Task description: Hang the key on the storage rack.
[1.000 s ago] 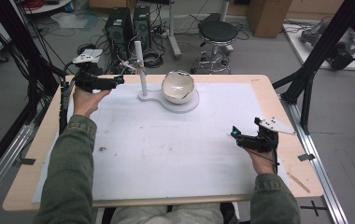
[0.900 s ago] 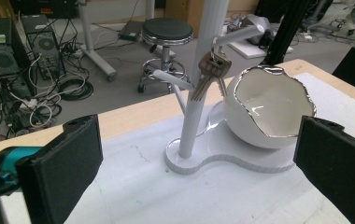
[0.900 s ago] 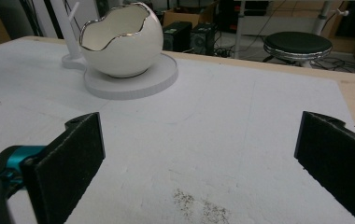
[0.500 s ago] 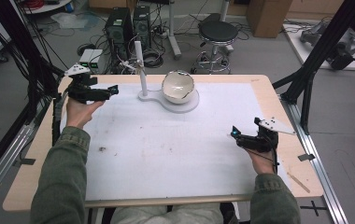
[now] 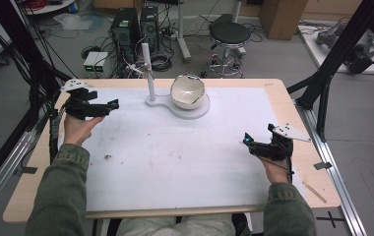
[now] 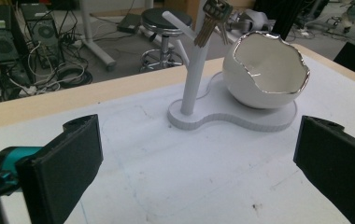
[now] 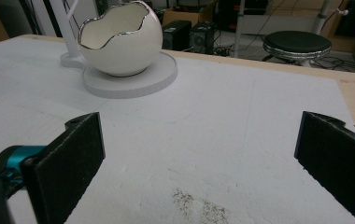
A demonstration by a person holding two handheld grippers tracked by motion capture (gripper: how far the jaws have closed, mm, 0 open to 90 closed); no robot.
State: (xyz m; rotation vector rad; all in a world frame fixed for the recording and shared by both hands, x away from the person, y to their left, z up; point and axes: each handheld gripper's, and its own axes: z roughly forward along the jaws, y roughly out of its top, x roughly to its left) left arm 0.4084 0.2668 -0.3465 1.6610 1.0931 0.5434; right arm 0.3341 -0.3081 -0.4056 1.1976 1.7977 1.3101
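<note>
Sitting on its white stand [image 5: 187, 109], the eggshell bowl [image 5: 187, 91] looks empty; both tongs [image 5: 112, 104] [image 5: 246, 140] gape wide.

A wooden table [image 5: 37, 162] carries a white mat [image 5: 185, 162] bearing a stand [image 5: 190, 109].

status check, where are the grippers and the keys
Left gripper open, off the table, aimed at the white stand. Right gripper open, low at the right. Keys hang on the stand beside the egg-shaped bowl. Nothing between.
</note>
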